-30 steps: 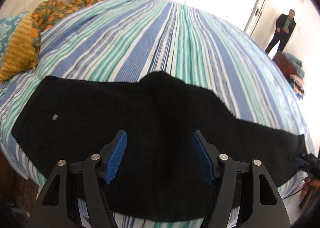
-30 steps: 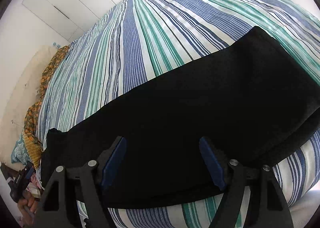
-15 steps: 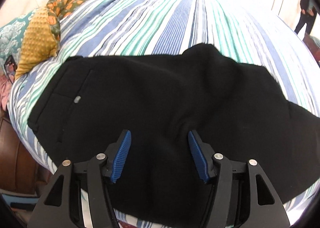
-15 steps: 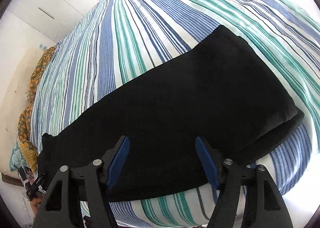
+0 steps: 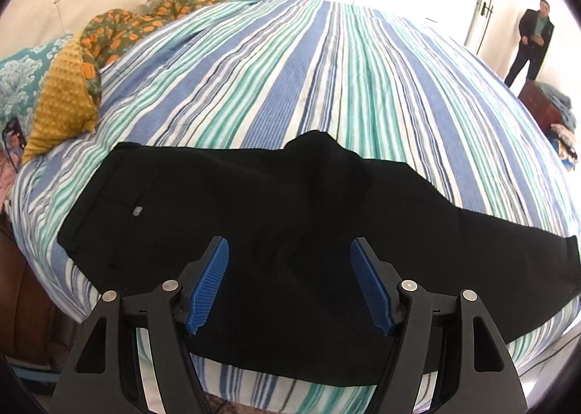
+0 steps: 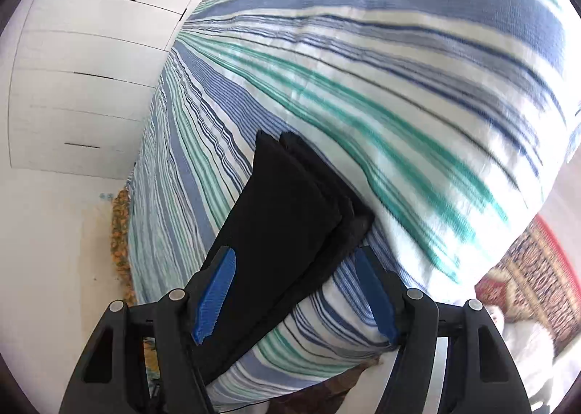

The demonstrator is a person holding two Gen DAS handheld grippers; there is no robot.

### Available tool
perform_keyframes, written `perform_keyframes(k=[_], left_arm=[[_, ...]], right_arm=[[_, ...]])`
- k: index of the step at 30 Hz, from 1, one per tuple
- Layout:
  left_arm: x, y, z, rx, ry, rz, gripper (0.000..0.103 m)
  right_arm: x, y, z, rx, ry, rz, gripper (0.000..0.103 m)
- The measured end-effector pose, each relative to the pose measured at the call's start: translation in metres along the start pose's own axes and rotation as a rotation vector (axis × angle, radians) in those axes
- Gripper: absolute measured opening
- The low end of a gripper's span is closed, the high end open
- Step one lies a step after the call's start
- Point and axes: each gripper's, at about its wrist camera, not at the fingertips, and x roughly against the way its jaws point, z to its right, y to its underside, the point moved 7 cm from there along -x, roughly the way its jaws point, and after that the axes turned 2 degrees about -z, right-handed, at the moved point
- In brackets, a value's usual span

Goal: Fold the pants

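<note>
Black pants (image 5: 290, 210) lie folded lengthwise, leg on leg, along the near edge of the striped bed (image 5: 308, 69). The waistband with a small grey button (image 5: 137, 211) is at the left; the legs run off to the right. My left gripper (image 5: 290, 279) is open and empty above the seat of the pants. In the right wrist view the leg ends (image 6: 290, 210) lie stacked near the bed's corner. My right gripper (image 6: 296, 294) is open and empty, just short of the hems.
Yellow and floral pillows (image 5: 72, 94) lie at the bed's head on the left. A man in dark clothes (image 5: 532, 44) stands by the white wardrobe doors. A wooden chest with clothes (image 5: 544, 105) stands beyond the bed. A patterned rug (image 6: 537, 279) lies beside the bed.
My left gripper has pulled back and up from the pants. My right gripper has swung to the leg ends and now looks along the pants from the hems. Both stayed open.
</note>
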Motion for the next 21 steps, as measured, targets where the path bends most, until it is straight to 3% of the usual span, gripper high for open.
perform_keyframes(k=[3,8,9,10,11,13,14,15,17,21], left_arm=[[0.002,0.001,0.024,-0.028,0.025,0.0,0.072],[-0.003,0.006,0.059,-0.069,0.083,0.006,0.077],[-0.006,0.012,0.067,-0.075,0.096,-0.01,0.077],[-0.012,0.022,0.078,-0.1,0.118,-0.038,0.077],[-0.016,0.032,0.086,-0.131,0.136,-0.059,0.077],[-0.028,0.058,0.106,-0.226,0.16,-0.129,0.072],[-0.035,0.071,0.113,-0.268,0.173,-0.179,0.061],[-0.039,0.08,0.117,-0.292,0.183,-0.211,0.056],[-0.035,0.083,0.117,-0.303,0.193,-0.18,0.056],[-0.022,0.061,0.094,-0.172,0.256,-0.165,0.055]], right_arm=[[-0.017,0.003,0.003,-0.009,0.007,0.006,0.069],[-0.046,-0.024,0.011,-0.062,0.041,0.032,0.075],[-0.05,-0.027,0.009,-0.045,0.055,0.035,0.071],[-0.049,-0.028,0.006,-0.013,0.086,0.047,0.04],[-0.048,-0.029,0.003,0.018,0.124,0.064,0.021],[-0.041,-0.026,-0.006,0.074,0.126,0.088,0.02],[-0.037,-0.023,-0.014,0.114,0.131,0.096,0.02],[-0.03,-0.016,-0.022,0.144,0.115,0.101,0.02],[-0.019,-0.001,-0.049,0.184,0.005,0.094,0.02],[-0.005,0.05,-0.129,0.268,-0.225,0.039,0.02]])
